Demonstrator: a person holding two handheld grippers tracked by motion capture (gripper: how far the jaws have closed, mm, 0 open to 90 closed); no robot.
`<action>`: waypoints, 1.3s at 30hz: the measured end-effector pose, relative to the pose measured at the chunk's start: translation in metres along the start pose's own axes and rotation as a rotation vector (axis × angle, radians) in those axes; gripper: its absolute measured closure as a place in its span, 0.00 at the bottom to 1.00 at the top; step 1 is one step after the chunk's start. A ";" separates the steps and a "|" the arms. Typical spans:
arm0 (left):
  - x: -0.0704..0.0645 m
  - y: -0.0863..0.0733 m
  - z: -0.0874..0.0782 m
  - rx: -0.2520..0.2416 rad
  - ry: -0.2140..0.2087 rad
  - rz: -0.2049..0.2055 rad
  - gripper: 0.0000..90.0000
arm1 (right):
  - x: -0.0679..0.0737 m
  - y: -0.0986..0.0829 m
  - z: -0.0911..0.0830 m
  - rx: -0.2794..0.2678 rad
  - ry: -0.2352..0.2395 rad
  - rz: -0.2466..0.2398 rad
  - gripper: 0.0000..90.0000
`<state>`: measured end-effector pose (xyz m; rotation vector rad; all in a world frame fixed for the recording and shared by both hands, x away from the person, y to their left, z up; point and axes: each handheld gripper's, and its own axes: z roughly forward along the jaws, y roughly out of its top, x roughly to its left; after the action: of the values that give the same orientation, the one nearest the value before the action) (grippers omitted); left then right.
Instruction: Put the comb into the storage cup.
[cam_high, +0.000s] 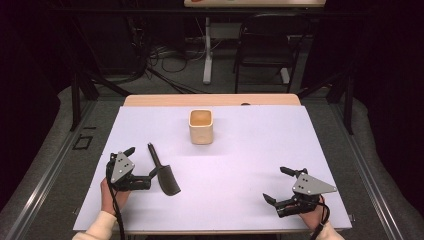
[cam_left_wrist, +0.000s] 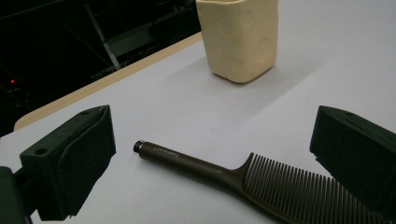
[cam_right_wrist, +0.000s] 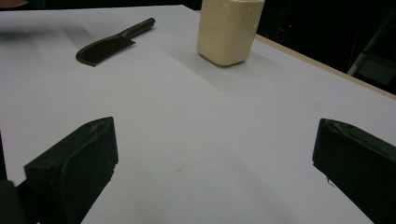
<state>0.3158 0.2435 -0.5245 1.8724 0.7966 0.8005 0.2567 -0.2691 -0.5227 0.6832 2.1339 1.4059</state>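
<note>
A dark brown comb (cam_high: 163, 171) lies flat on the white table cover (cam_high: 240, 150), its handle pointing away from me. My left gripper (cam_high: 142, 161) is open just left of it, and in the left gripper view the comb (cam_left_wrist: 243, 179) lies on the table between the wide-apart jaws. A cream square cup (cam_high: 201, 127) stands upright farther back at mid-table, seen beyond the comb as the cup (cam_left_wrist: 238, 39). My right gripper (cam_high: 276, 184) stands open near the front right with nothing between its fingers. The right gripper view looks across bare cover toward the cup (cam_right_wrist: 229, 30) and comb (cam_right_wrist: 109, 44).
The wooden table edge (cam_high: 210, 100) shows behind the cover. A black chair (cam_high: 265, 45) and a white stand (cam_high: 207, 50) are on the floor beyond it. Bare cover lies between the two grippers and around the cup.
</note>
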 end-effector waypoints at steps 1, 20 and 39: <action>0.001 0.000 0.001 0.000 0.001 0.001 0.00 | 0.000 0.000 0.000 0.000 0.000 0.000 0.00; 0.011 0.013 0.032 0.021 -0.003 -0.013 0.01 | 0.000 -0.001 0.001 0.004 0.006 0.003 0.00; 0.026 0.019 0.060 0.097 0.013 -0.060 0.00 | -0.001 -0.002 0.001 0.015 0.003 0.007 0.00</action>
<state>0.3822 0.2271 -0.5242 1.9207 0.9102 0.7489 0.2584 -0.2697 -0.5245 0.6961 2.1484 1.3965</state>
